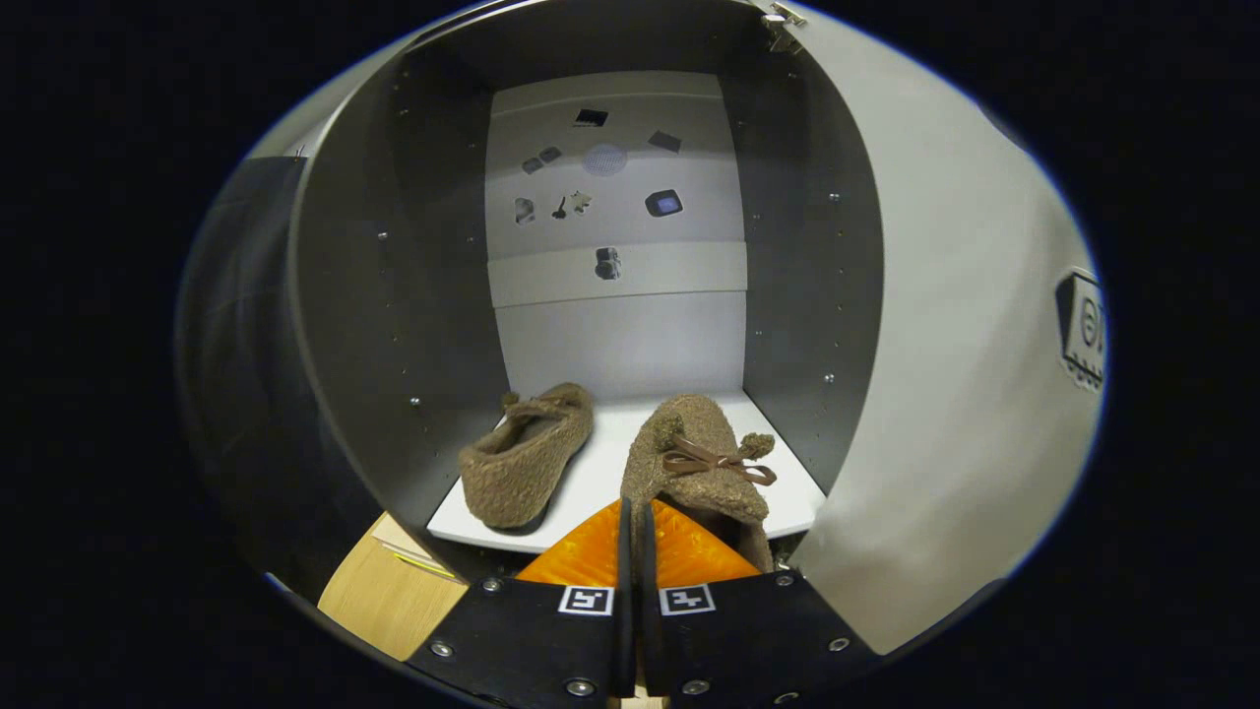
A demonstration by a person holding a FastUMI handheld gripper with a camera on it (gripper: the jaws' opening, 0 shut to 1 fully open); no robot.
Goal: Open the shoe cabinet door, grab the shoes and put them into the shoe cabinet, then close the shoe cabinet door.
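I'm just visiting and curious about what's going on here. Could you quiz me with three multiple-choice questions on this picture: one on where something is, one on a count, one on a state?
1. Where does the left slipper lie?
A. on the cabinet shelf
B. on top of the cabinet
C. hanging on the door

2. How many slippers are there?
A. one
B. two
C. four

3. How is the cabinet door?
A. shut
B. removed
C. swung open

Answers: 1 A, it rests on the white shelf inside. 2 B, the left one plus the bow slipper pinched at its edge by the gripper. 3 C, the door stands open beside the compartment.
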